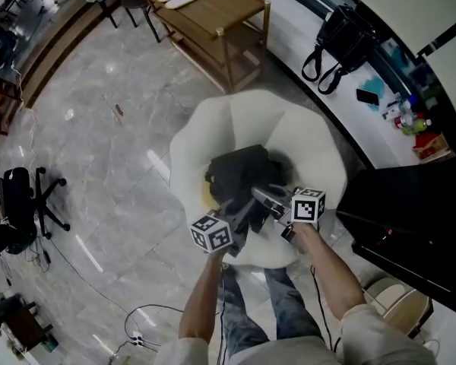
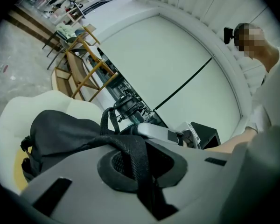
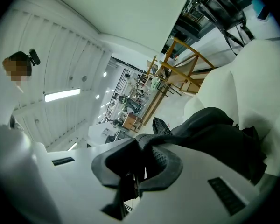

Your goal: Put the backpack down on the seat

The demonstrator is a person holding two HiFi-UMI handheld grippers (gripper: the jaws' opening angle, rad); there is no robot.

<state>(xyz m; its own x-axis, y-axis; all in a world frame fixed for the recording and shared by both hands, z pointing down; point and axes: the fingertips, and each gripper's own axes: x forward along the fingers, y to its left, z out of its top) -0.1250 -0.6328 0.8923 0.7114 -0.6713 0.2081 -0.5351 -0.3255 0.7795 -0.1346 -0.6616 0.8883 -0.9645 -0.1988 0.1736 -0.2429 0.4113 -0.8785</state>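
Observation:
A black backpack (image 1: pixel 242 172) rests in the hollow of a white rounded seat (image 1: pixel 311 147). My left gripper (image 1: pixel 229 217) is shut on a black webbing strap (image 2: pixel 133 157) of the backpack, which runs between its jaws. My right gripper (image 1: pixel 277 204) is shut on another strap (image 3: pixel 164 127) of the same backpack (image 3: pixel 219 134). In the left gripper view the bag (image 2: pixel 60 134) lies ahead on the seat (image 2: pixel 9 120), with its top loop (image 2: pixel 109 118) standing up. Both grippers hover at the seat's near edge.
A wooden bench (image 1: pixel 213 14) stands beyond the seat. A black bag (image 1: pixel 338 40) hangs at the white counter (image 1: pixel 342 112) on the right. A black cabinet (image 1: pixel 410 219) sits close at the right. A black office chair (image 1: pixel 19 204) is at the left; cables (image 1: pixel 137 325) lie on the marble floor.

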